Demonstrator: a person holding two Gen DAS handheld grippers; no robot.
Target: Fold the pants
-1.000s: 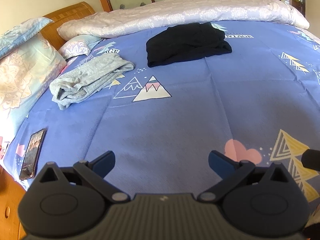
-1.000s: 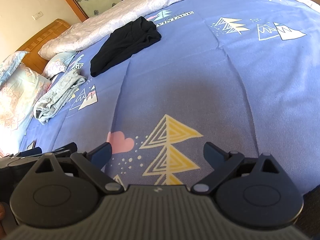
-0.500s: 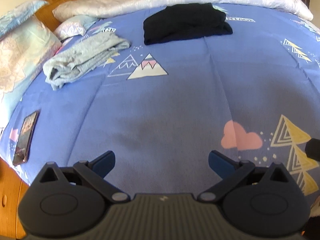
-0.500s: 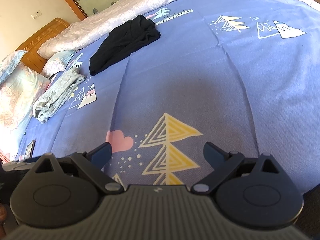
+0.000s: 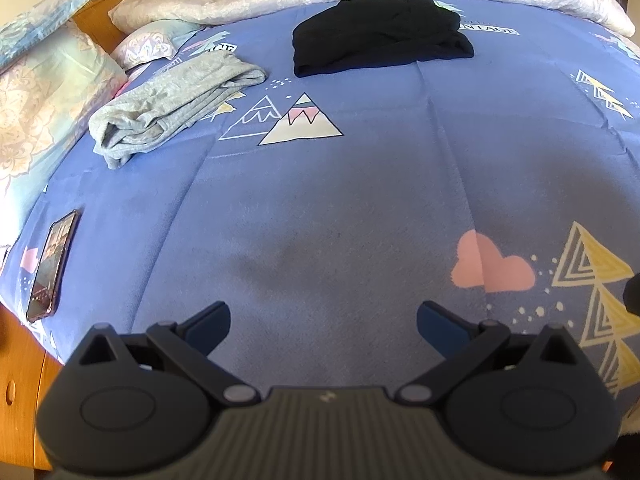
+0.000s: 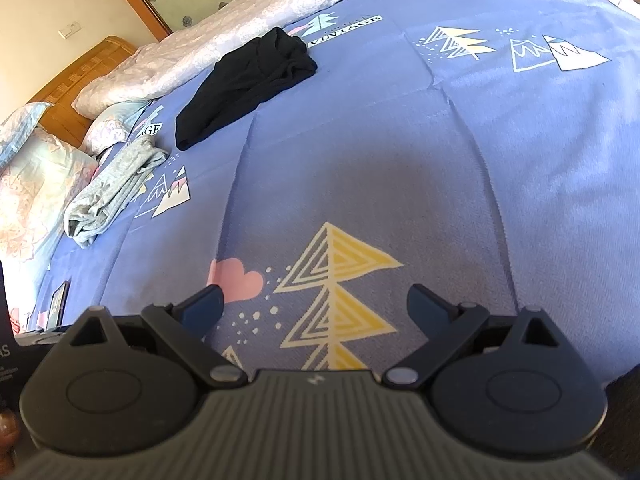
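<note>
Right now I hold nothing: left gripper (image 5: 323, 322) and right gripper (image 6: 315, 304) both gape wide above the bedspread (image 5: 360, 208). Black pants (image 5: 380, 34) and grey pants (image 5: 172, 106) lie far ahead, seemingly folded already; next I'd reach whichever needs folding.

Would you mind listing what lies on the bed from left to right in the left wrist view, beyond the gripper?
Phone → grey pants, folded → black pants, folded. All three lie apart on the blue quilt; the left gripper hangs open over bare quilt in front of them.
</note>
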